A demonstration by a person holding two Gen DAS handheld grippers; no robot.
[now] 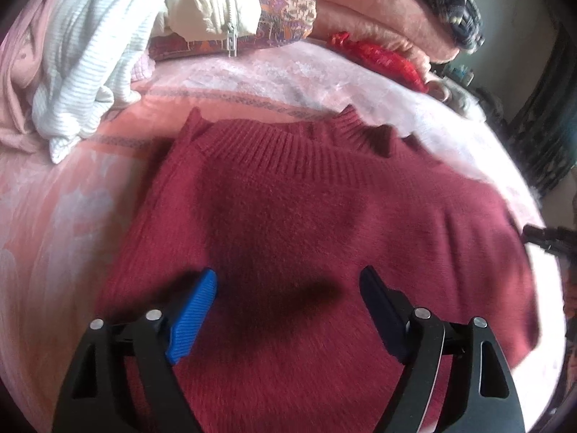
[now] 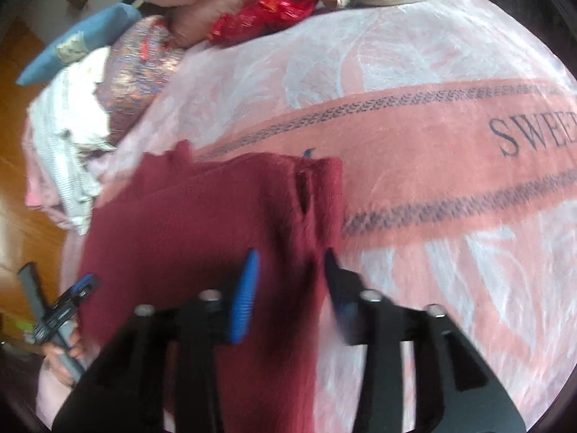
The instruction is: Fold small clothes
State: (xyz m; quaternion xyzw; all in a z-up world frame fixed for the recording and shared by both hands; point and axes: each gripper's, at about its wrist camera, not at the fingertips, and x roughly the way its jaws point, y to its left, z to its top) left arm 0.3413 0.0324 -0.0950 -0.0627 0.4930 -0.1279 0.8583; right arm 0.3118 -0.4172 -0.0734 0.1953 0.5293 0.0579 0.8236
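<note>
A dark red knit sweater [image 1: 306,223] lies flat on a pink bed blanket [image 1: 54,216], its ribbed hem at the far side. My left gripper [image 1: 288,285] is open just above the sweater's middle, holding nothing. In the right wrist view the sweater [image 2: 202,223] is partly folded, with a sleeve [image 2: 324,195] lying along its right edge. My right gripper [image 2: 292,263] is open over that right edge, its jaws on either side of the sleeve fold. The left gripper also shows in the right wrist view [image 2: 77,292] at the lower left.
A pile of clothes sits at the back: a white ribbed garment [image 1: 83,72], a cream zip jacket [image 1: 209,7], patterned fabric [image 1: 288,7], folded pink blankets [image 1: 378,11] and a red bag [image 1: 382,57]. The blanket [image 2: 450,180] reaches right. Wooden floor [image 2: 14,144] lies beyond the bed's left edge.
</note>
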